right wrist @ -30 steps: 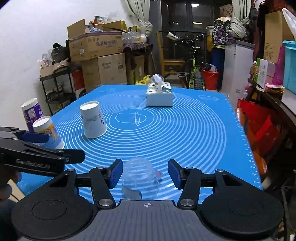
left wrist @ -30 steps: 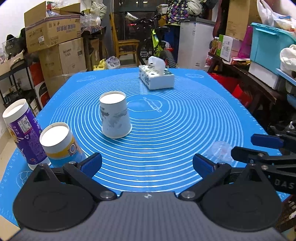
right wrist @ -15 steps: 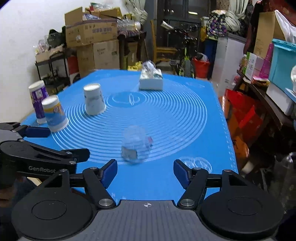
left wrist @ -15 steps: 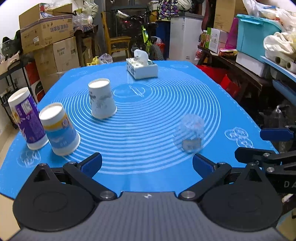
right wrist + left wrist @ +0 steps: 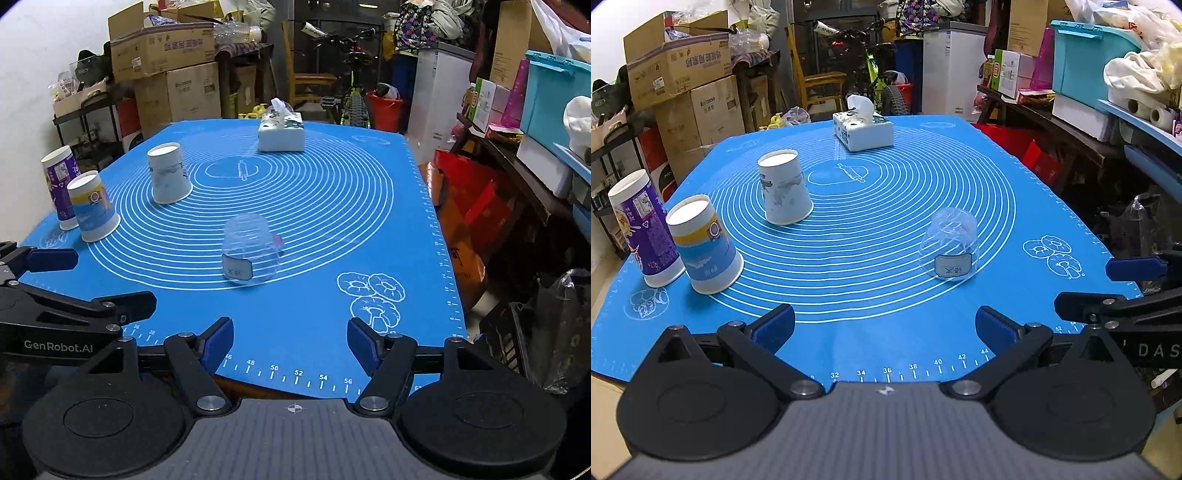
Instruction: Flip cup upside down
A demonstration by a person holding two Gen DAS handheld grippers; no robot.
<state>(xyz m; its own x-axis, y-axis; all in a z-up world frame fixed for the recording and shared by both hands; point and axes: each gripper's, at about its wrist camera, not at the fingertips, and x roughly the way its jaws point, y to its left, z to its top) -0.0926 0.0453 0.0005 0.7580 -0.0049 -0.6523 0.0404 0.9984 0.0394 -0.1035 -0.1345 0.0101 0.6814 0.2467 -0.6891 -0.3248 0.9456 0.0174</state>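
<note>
Our left gripper [image 5: 884,326] hangs w/ jaws spread wide and nothing between the blue pads [image 5: 774,327], at the near edge of the blue silicone baking mat [image 5: 886,332]. Our right gripper [image 5: 291,345] is likewise wide open and empty over that same edge, where the ruler marks run; each gripper shows at the side of the other's view.

The task's thing, a clear plastic cup [image 5: 251,254], stands mouth-down on the mat, base up, a small white label facing us. We take it as our landmark. It sits just beyond the right gripper's pads, apart from them, and to the right of the left gripper's line of sight [image 5: 949,247], on the outer rings of the mat's printed circles.

Left of the clear cup and farther back stands a white paper cup [image 5: 168,173], also inverted. Further left, near the mat's edge, a blue-and-yellow paper cup [image 5: 92,206] sits upside down, just beside a purple paper cup [image 5: 61,184]; we can't tell if those two touch. Well behind the clear cup, at the far end, a tissue box [image 5: 281,134] rests w/ a tissue sticking up. To the clear cup's near right, doughnut drawings [image 5: 373,299] are printed on the mat. Beyond the table: stacked cardboard boxes [image 5: 166,70], a bicycle [image 5: 351,92], a teal storage bin [image 5: 1089,59].
</note>
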